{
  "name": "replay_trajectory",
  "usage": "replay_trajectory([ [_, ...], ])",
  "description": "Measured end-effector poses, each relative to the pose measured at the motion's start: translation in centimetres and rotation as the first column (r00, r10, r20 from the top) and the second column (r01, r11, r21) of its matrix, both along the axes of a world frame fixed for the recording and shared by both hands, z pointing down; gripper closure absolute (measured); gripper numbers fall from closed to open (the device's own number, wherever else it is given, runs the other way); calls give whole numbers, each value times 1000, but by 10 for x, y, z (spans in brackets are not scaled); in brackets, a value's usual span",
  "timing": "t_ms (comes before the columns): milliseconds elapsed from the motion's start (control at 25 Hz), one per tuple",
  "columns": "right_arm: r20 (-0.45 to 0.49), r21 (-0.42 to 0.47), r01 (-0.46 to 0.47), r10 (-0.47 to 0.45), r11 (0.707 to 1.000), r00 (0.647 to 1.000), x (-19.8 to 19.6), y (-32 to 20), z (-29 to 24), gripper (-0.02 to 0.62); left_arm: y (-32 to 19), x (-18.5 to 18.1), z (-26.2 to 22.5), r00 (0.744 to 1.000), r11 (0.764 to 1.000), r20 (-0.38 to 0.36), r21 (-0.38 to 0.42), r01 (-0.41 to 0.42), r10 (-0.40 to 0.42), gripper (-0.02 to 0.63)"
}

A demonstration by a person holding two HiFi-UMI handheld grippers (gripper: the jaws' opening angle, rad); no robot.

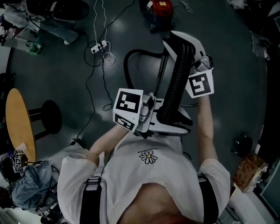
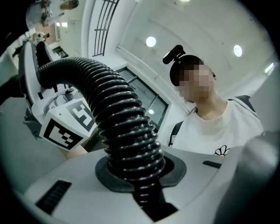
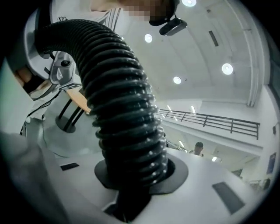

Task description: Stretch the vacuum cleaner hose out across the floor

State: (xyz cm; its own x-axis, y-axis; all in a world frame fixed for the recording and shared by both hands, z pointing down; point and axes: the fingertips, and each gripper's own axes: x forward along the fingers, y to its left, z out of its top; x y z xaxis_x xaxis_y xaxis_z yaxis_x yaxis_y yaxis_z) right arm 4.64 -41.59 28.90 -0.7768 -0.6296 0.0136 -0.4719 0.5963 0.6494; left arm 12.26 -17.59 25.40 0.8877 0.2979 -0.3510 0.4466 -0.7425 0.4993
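A: What is seen nearest in the head view?

B: A white T-shirt [image 1: 148, 175] with a daisy print is seen at the bottom edge. Just beyond it the left gripper [image 1: 168, 122] is held in front of the chest. Its jaws are closed round the lower end of the black corrugated vacuum hose [image 1: 177, 83].

A: Is that grip confirmed elsewhere?

B: It is, in the left gripper view. The hose [image 2: 120, 118] is seen rising from the gap between the two white jaws, clamped on both sides. It then arches over to the left toward the right gripper's marker cube [image 2: 65, 124]. The head camera [image 2: 173, 53] is shown only there.

A: And the right gripper?

B: In the head view the right gripper [image 1: 186, 48] is found further out, at the upper end of the same stretch. In the right gripper view its jaws are shown shut on the hose [image 3: 124, 113], which is bent up and away to the left.

A: So where is the hose placed?

B: It is held in the air between the two grippers, above the dark floor [image 1: 227, 87], not laid out on it.

A: What is shown further off?

B: The floor is given best by the head view: a black loop [image 1: 127, 65] beside the grippers, a white power strip [image 1: 99, 46], and a red vacuum cleaner [image 1: 159, 11] at the far edge. Whether the loop is joined to the held hose cannot be told. A round wooden table [image 1: 17, 122] is seen at the left. A railing [image 3: 210, 120] and ceiling lights [image 3: 227, 68] are shown in the right gripper view.
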Motion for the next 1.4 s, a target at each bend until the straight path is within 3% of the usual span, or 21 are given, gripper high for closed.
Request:
replay_trajectory([
  [240,90,-65,46,-40,997,995,-54,109,5,474,97,-52,-17,994,995,-58,-27,96,-97,522],
  [320,202,-160,66,-32,985,979,-63,150,13,418,138,-63,-14,990,992,-64,-39,120,-122,522],
  [440,276,-361,95,10,928,961,-64,204,41,310,195,-71,-12,987,987,-78,-84,137,-143,522],
  [560,233,-409,81,18,909,972,-63,262,59,296,247,-77,-11,985,983,-88,-127,134,-146,522],
  [840,192,-487,130,-39,863,981,-48,382,85,296,359,-56,-2,991,984,-44,-132,122,-128,522],
  [1000,215,-552,111,13,827,977,-24,457,121,296,431,-45,20,991,985,7,-111,136,-136,522],
  [1200,198,-651,23,140,759,970,18,556,198,296,511,-51,49,971,970,44,-60,235,-233,520],
  [1320,169,-684,17,135,730,976,27,626,228,296,554,-64,49,952,951,26,-47,306,-305,520],
  [1400,166,-692,27,123,722,978,20,657,238,296,579,-69,43,951,950,20,-30,310,-310,520],
])
